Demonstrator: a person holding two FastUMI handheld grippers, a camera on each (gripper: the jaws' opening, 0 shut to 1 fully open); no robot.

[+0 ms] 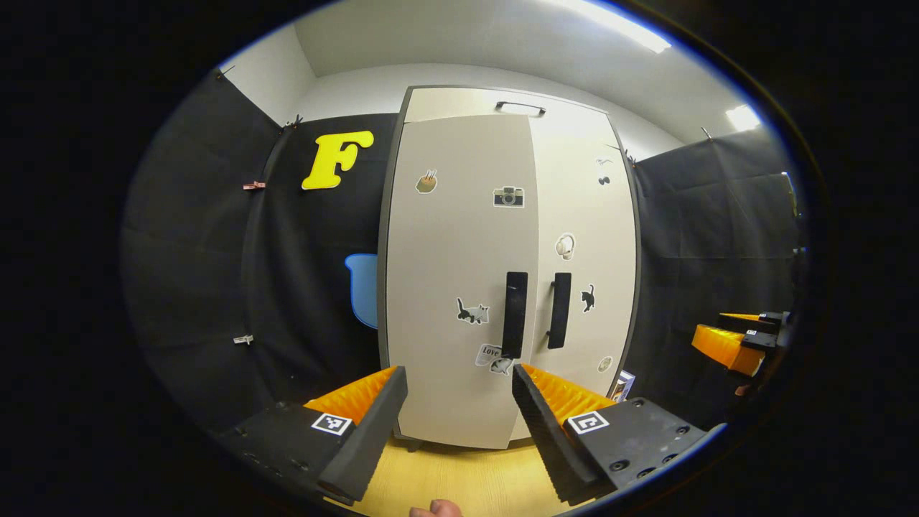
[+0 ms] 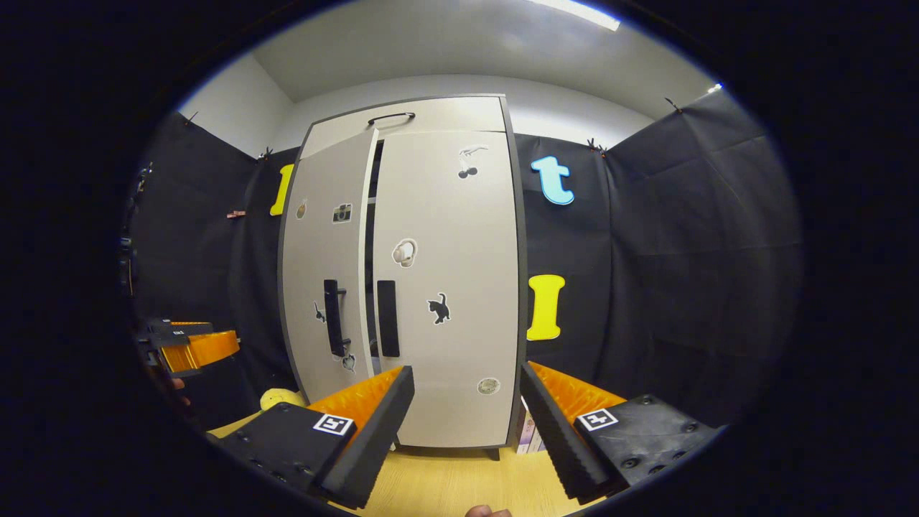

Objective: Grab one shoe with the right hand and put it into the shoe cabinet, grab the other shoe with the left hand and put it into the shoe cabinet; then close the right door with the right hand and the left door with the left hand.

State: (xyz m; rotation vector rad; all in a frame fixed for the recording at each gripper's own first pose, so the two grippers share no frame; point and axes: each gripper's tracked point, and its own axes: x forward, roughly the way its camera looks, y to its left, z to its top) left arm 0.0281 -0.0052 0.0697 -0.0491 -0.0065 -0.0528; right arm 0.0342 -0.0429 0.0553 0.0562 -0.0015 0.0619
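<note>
Black cloth walls enclose a booth with a pale wooden floor [image 1: 459, 481], and the tall shoe cabinet [image 2: 402, 287] stands on it against the back wall. Its right door [image 2: 449, 287] sits flush, while the left door [image 2: 323, 287] stands slightly ajar, a dark gap showing between them. The left gripper [image 1: 459, 388] faces the cabinet's left door, jaws spread and empty. The right gripper [image 2: 467, 388] faces the cabinet's right door, jaws likewise apart and empty. Small stickers [image 1: 472, 311] dot both doors beside the dark handles [image 1: 515, 314].

Black cloth walls [image 1: 215, 251], pale wood floor [image 2: 445, 488], white ceiling w/ strip light [image 1: 617, 25].
</note>
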